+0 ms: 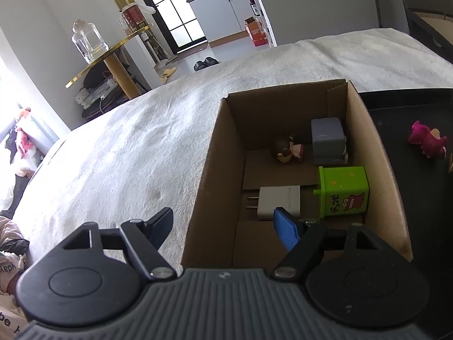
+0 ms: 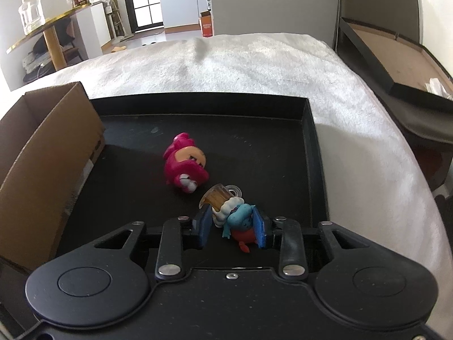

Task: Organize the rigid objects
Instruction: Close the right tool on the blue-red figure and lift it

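Blue little toy figure (image 2: 240, 223) lies between our right gripper (image 2: 233, 228) fingers, not yet squeezed; our left gripper (image 1: 226, 226) hangs wide open.

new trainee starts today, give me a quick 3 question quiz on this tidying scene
1. True or false: the left gripper is open and holds nothing.
2. Which of these lies in the cardboard box? A) white charger B) pink figurine C) glass jar
3. What sits between the fingers of the right gripper, and what surface is it on?

Key
1. True: its fingers are spread wide above the near edge of the box.
2. A. It lies beside the green toy box; the pink figurine is on the black tray.
3. The blue and red figurine, lying on the black tray.
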A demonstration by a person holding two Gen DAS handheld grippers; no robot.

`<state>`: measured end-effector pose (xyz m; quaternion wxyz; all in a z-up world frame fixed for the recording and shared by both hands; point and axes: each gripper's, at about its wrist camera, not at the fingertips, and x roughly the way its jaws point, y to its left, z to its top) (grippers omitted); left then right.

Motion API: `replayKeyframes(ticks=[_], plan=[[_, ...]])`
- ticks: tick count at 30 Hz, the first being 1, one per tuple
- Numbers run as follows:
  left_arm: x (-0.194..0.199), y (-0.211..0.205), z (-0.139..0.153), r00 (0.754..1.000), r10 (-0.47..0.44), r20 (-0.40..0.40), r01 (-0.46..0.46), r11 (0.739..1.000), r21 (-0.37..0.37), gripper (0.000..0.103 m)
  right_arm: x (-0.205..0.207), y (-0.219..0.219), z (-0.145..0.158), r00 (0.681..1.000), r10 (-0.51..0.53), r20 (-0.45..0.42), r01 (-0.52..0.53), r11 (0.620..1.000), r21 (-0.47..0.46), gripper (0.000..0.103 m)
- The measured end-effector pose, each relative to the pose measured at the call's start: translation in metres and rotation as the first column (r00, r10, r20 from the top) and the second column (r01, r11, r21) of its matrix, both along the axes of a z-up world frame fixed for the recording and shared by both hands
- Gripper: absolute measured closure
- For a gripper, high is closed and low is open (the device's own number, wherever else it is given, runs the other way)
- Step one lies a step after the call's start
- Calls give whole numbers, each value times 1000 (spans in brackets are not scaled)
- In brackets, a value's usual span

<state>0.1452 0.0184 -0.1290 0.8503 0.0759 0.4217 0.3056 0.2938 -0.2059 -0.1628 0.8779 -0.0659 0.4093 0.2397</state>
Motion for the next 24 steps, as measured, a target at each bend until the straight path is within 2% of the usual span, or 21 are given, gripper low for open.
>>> replayKeyframes(ticks=[8,13,15,17,24], plan=[[-6,6,1,1000,11,16,-11,1000,-13,27,-11,7,4,1000,9,-27,-9,1000,-1,69],[-10,9,2,1000,13,21,-13,1000,-15,27,-21,14,6,999,33,0,-33,999,-23,69],[-11,10,2,1000,17,24,-17,1000,-16,27,-24,15,8,999,37,18,-37,999,-32,65],[-12,11,3,999,24,26,-23,1000,-19,27,-26,16,8,999,37,36,-35,999,-41,52],[-13,13,3,999,28,26,-28,1000,-13,27,-23,21,1,993,95,69,-88,991,-98,52]])
